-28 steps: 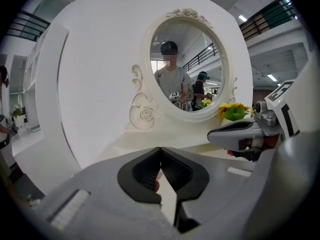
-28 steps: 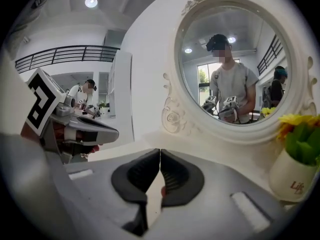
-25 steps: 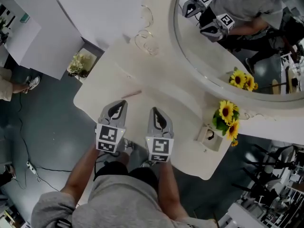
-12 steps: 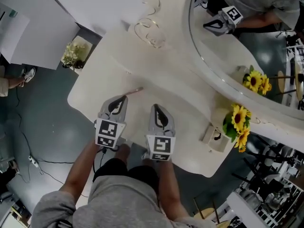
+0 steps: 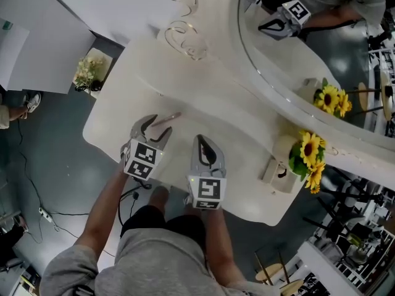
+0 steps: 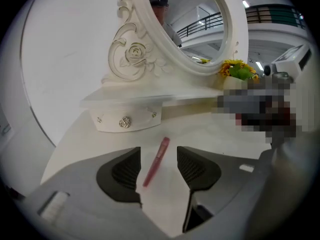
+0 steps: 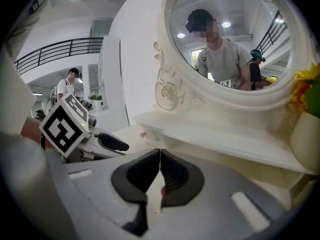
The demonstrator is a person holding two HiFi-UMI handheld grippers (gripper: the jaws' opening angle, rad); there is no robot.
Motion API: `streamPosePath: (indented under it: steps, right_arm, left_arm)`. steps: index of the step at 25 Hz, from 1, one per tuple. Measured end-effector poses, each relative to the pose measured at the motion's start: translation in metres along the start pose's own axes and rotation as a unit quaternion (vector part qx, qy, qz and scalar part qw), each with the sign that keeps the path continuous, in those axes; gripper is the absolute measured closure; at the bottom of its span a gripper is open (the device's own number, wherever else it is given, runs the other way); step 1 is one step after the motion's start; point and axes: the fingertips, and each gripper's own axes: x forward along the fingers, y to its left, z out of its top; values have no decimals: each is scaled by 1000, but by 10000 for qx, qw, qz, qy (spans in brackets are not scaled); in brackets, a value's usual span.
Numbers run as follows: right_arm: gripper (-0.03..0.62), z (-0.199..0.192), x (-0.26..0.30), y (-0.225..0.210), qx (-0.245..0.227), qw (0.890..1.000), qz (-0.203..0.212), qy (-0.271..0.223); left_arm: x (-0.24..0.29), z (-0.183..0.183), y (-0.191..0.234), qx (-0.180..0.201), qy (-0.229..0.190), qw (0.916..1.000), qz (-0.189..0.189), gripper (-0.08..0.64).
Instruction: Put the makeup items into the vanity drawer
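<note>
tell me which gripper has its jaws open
The left gripper: its jaws have just been opening, and the pink pencil shows between them, ungripped. The right gripper has its jaws together.

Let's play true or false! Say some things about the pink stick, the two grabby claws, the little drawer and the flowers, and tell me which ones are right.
1. The pink stick lies on the vanity top. True.
2. The left gripper is squeezing the stick. False: its jaws have just been opening and stand apart. The stick shows between them, not pinched.
3. The right gripper is shut. True.
4. The drawer is pulled open. False: it is closed.
5. The flowers are red roses. False: they are yellow sunflowers.
</note>
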Motion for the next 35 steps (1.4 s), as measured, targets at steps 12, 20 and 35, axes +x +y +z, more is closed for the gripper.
streamPosePath:
  steps: [12,20,35]
  right_arm:
    - [584,-4,-6,-10,94,9998,-151,4]
    - [586,-4,-10,-10,80,9997,-213,-21]
    - [586,35,-62,-38,-83,9959,-774,-468]
  left_arm:
    - [14,-23,-3,150,628,9979,-37,473]
    - [12,-21,-4,44,550,9984,-122,506]
    - [-38,58,-25,127,-589,9982,7,508]
